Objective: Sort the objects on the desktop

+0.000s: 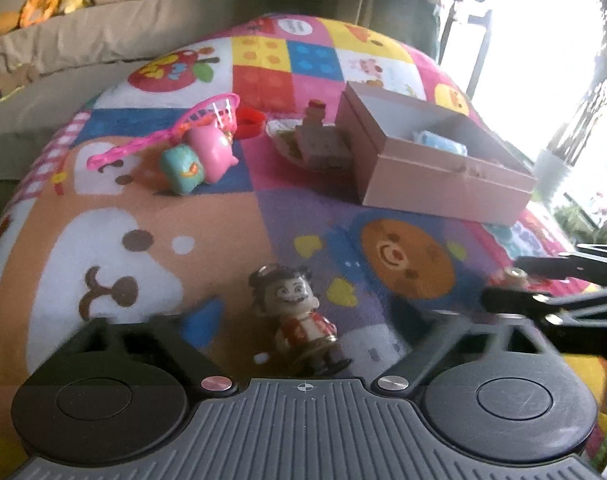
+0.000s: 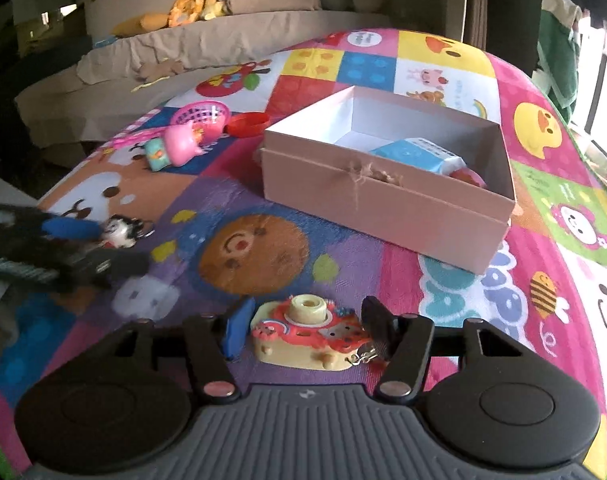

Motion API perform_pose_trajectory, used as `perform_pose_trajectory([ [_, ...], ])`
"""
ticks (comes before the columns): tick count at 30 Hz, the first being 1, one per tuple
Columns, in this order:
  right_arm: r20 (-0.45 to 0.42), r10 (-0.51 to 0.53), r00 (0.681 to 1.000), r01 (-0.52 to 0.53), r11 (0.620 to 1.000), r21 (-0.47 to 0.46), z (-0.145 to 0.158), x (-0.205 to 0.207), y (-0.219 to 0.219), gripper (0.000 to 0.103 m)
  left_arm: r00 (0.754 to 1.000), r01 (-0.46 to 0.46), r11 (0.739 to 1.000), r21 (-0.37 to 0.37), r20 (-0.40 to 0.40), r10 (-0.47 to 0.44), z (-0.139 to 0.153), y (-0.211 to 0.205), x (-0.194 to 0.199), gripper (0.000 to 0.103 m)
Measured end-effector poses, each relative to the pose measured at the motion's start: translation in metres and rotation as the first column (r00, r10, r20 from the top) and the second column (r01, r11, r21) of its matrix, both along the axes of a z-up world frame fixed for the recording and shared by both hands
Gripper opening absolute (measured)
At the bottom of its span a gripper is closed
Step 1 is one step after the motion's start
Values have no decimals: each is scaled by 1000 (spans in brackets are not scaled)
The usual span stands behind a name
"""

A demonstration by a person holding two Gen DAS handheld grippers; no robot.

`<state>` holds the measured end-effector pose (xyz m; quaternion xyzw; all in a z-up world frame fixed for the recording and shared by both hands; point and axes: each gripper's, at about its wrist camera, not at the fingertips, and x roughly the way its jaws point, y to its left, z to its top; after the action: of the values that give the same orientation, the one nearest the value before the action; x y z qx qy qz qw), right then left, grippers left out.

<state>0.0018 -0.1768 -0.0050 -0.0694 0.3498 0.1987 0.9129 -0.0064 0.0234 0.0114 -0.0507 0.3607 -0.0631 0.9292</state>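
Observation:
My left gripper (image 1: 303, 320) is open, its fingers wide on both sides of a small boy figurine (image 1: 303, 320) standing on the patchwork mat. My right gripper (image 2: 303, 332) has its fingers (image 2: 237, 330) close on each side of a cream and red toy camera (image 2: 307, 336); whether they press it I cannot tell. The open pink box (image 2: 383, 200) lies ahead of it and holds a blue-white packet (image 2: 415, 154). The box also shows in the left wrist view (image 1: 443, 176). The left gripper appears blurred at the left of the right wrist view (image 2: 63, 256).
A pink toy net (image 1: 199, 124), a pink pig toy (image 1: 211, 148), a teal toy (image 1: 181, 168), a red lid (image 1: 249, 120) and a small bottle figure on a plate (image 1: 315, 140) lie beyond the figurine. A beige sofa with soft toys (image 2: 199, 0) stands behind.

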Motion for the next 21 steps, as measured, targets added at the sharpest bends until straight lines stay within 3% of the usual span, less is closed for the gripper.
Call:
perform_pose_trajectory([
  [3,8,17,1000,-17,1000,-6,8,-13,-3,59,1000,-17,999,50,-4,17,0,-5,0,63],
  [4,14,21,1000,-21,1000,-8,10,-17,-4,59,1000,-18,998,65,0,18,0,-6,-1,58],
  [5,22,24,999,-24,1000,-8,13,-20,-6,59,1000,-10,997,80,4,10,1,-8,-2,47],
  [7,34,28,999,-28,1000,8,21,-27,-10,59,1000,10,995,101,14,-12,1,-10,-5,40],
  [9,51,25,998,-27,999,36,33,-32,-16,59,999,30,992,121,32,-34,8,-15,-10,39],
  [12,117,19,993,-30,995,91,68,-35,-31,59,986,97,984,150,122,-116,42,-29,-12,37],
  [17,307,-5,952,-36,991,127,146,-23,-53,59,916,173,963,207,325,-235,113,-59,12,37],
  [19,360,-33,932,-12,992,123,166,-9,-60,59,897,190,958,217,359,-259,122,-71,32,37],
  [21,381,-69,922,22,992,128,177,10,-65,59,896,199,954,223,353,-269,119,-81,59,37],
])
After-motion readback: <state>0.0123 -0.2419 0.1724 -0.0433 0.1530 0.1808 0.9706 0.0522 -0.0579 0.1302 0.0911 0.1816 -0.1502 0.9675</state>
